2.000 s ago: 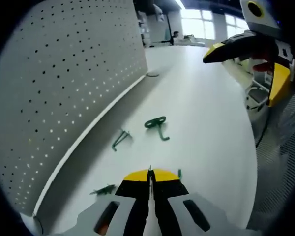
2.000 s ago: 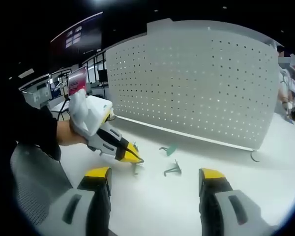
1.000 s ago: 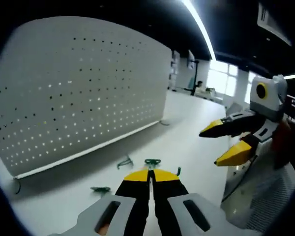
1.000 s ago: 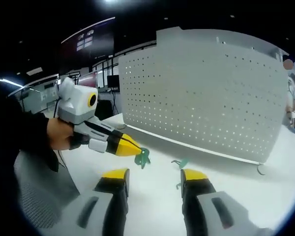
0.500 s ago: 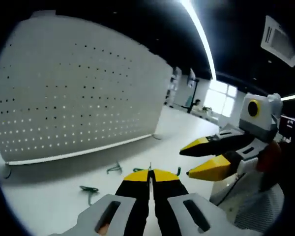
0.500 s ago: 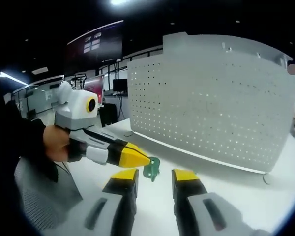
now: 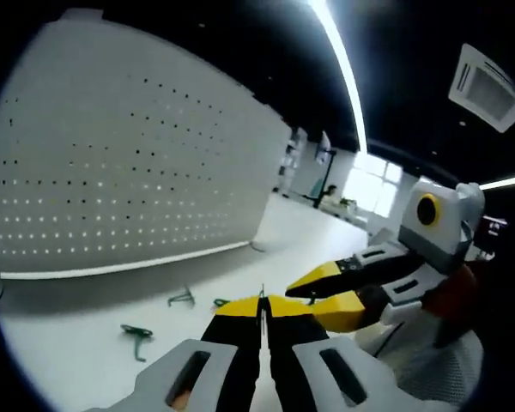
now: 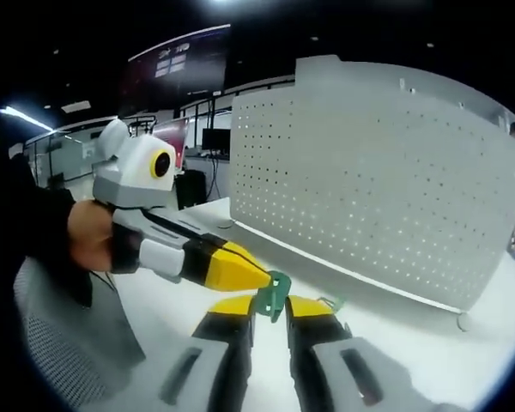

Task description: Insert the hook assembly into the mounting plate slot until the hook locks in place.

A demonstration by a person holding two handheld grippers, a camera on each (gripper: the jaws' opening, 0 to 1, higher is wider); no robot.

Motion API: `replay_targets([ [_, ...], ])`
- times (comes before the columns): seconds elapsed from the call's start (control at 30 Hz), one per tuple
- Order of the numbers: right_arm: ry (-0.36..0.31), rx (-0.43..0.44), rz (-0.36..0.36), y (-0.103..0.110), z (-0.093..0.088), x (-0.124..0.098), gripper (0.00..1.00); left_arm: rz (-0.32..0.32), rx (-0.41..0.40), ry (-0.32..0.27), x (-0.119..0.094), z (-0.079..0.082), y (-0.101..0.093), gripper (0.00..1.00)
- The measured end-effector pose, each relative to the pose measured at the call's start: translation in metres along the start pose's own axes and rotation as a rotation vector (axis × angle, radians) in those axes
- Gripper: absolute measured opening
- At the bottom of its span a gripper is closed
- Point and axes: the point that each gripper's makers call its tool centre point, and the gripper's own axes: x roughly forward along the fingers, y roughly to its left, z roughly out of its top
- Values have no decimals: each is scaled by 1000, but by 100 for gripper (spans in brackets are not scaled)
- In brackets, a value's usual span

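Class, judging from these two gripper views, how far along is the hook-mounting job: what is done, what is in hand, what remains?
Done: one green hook is off the table, pinched in the shut left gripper. In hand: the right gripper has its jaws close on either side of that hook. Left: the pegboard carries no hook, and two more hooks lie on the table.
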Motion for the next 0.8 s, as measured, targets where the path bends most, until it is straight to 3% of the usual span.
replay_targets([
  [0.2, 4, -20, -8, -2, -1, 0, 5, -19, -12, -5, 1, 0, -5, 1],
  [0.8, 26, -40, -21, -5, -7, 1, 2, -45, -29, -4, 3, -1, -13, 1],
])
